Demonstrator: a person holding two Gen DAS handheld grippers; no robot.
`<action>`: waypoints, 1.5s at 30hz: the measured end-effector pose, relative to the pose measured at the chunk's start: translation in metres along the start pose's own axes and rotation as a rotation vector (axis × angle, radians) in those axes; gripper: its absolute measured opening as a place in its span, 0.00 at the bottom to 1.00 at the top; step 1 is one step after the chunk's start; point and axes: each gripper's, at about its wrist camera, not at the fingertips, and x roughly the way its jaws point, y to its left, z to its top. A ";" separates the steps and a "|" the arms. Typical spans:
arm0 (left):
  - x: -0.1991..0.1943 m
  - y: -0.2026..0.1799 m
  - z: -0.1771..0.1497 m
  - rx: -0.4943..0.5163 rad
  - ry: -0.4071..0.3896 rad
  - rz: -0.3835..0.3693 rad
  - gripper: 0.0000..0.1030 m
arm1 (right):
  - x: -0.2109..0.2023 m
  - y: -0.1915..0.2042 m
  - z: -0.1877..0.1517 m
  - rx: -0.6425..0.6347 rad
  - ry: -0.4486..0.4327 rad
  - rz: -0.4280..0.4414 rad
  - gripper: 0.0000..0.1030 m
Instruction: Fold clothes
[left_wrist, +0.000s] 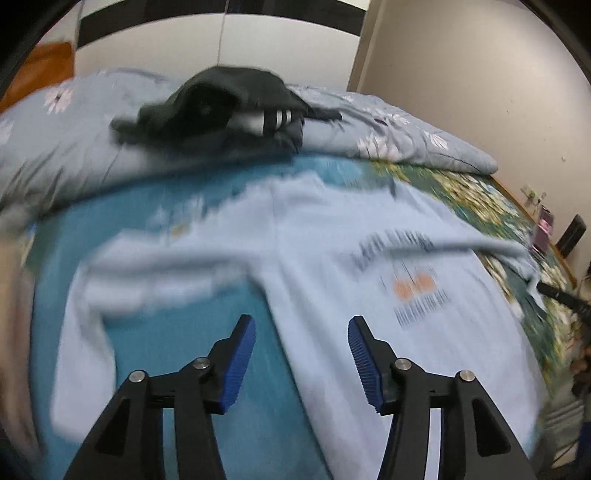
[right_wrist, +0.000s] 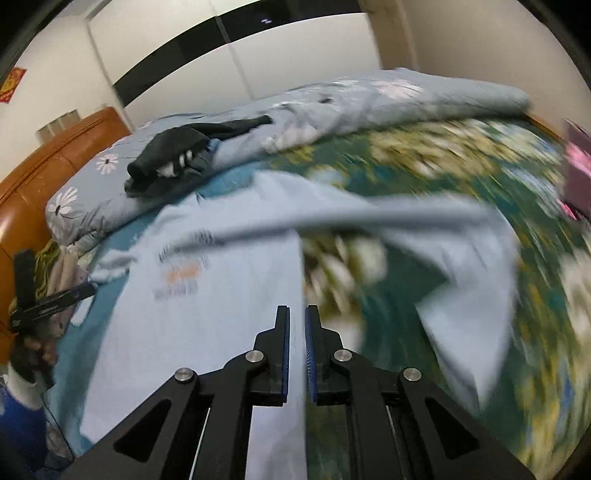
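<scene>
A light blue T-shirt with a dark and orange print lies front-up on the bed. My left gripper is open and hovers over the shirt's left side edge, with bare sheet under one finger. My right gripper is shut to a thin slit above the shirt's right side edge, and I cannot tell whether cloth is pinched in it. The shirt's right sleeve is lifted and blurred, spread over the floral sheet. In the left wrist view the right gripper touches that sleeve.
A rumpled grey-blue floral quilt runs along the back of the bed, with a dark clothes pile on it. An orange headboard stands far left. A hand holds the left gripper.
</scene>
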 end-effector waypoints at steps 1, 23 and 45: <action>0.013 0.005 0.018 0.011 -0.003 0.004 0.56 | 0.008 0.002 0.015 -0.020 0.003 0.003 0.07; 0.178 0.054 0.128 -0.116 0.188 -0.271 0.51 | 0.222 0.000 0.160 -0.081 0.259 0.104 0.37; 0.185 0.055 0.128 -0.103 0.093 -0.231 0.10 | 0.229 0.017 0.189 -0.227 0.261 0.103 0.23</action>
